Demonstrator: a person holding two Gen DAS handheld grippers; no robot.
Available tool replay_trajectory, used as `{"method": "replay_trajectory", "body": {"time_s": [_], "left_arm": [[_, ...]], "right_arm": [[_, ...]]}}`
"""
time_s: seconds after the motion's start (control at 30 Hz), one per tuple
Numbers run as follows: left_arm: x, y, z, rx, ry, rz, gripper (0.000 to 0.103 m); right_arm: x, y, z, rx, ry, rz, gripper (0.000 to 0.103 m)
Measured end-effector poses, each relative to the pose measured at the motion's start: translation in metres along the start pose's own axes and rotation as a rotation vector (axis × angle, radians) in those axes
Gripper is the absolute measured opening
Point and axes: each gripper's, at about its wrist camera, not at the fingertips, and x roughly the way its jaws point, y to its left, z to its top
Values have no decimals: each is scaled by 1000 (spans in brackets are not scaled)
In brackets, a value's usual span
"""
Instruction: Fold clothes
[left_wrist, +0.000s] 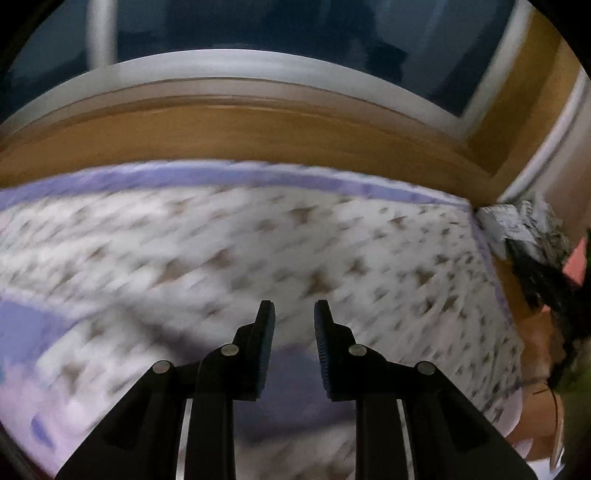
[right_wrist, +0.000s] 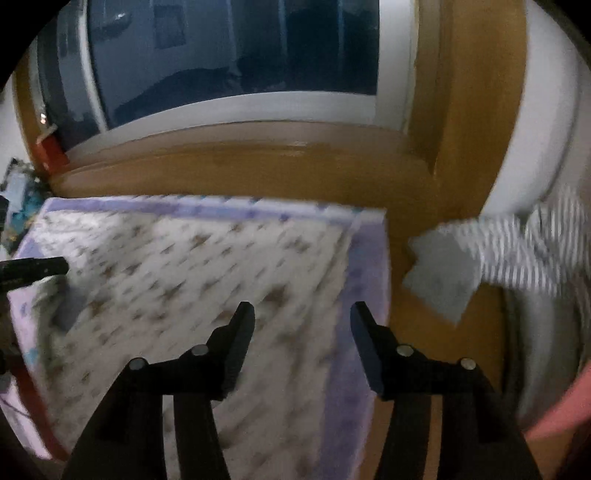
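The left gripper (left_wrist: 294, 314) sits low in the middle of its frame with its jaws a narrow gap apart and nothing pinched between the pads; only the patterned cloth (left_wrist: 258, 240) shows through the gap, lying below them. The right gripper (right_wrist: 303, 317), low centre of its frame, stands wider apart and is likewise empty, hovering over the cloth's lilac border (right_wrist: 365, 280) near its right edge. The cloth, white with small brown marks and a lilac band, is spread over the wooden surface (right_wrist: 295, 170) and fills the middle of both views; a striped garment (right_wrist: 517, 251) lies apart at the right of the right wrist view. Both pictures are motion-blurred, so fine contact is hard to judge. To fold cleanly, each gripper should probably take a corner on the same edge, pinch only one layer, lift together and keep the edge taut so the border lines up.
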Motion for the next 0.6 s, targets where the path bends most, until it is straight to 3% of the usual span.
{"method": "replay_trajectory", "body": {"time_s": [0.13, 0.27, 0.47, 0.6], "left_arm": [[-28, 40, -18, -55, 14, 72, 22], [-39, 69, -30, -72, 39, 77, 22], [-43, 118, -49, -65, 66, 34, 23], [-52, 154, -54, -28, 65, -19, 23]], "right_arm": [[-22, 56, -34, -5, 25, 100, 55], [-24, 118, -52, -1, 59, 204, 55], [-26, 208, -69, -14, 48, 218, 55], [-28, 263, -74, 104, 29, 240, 55]]}}
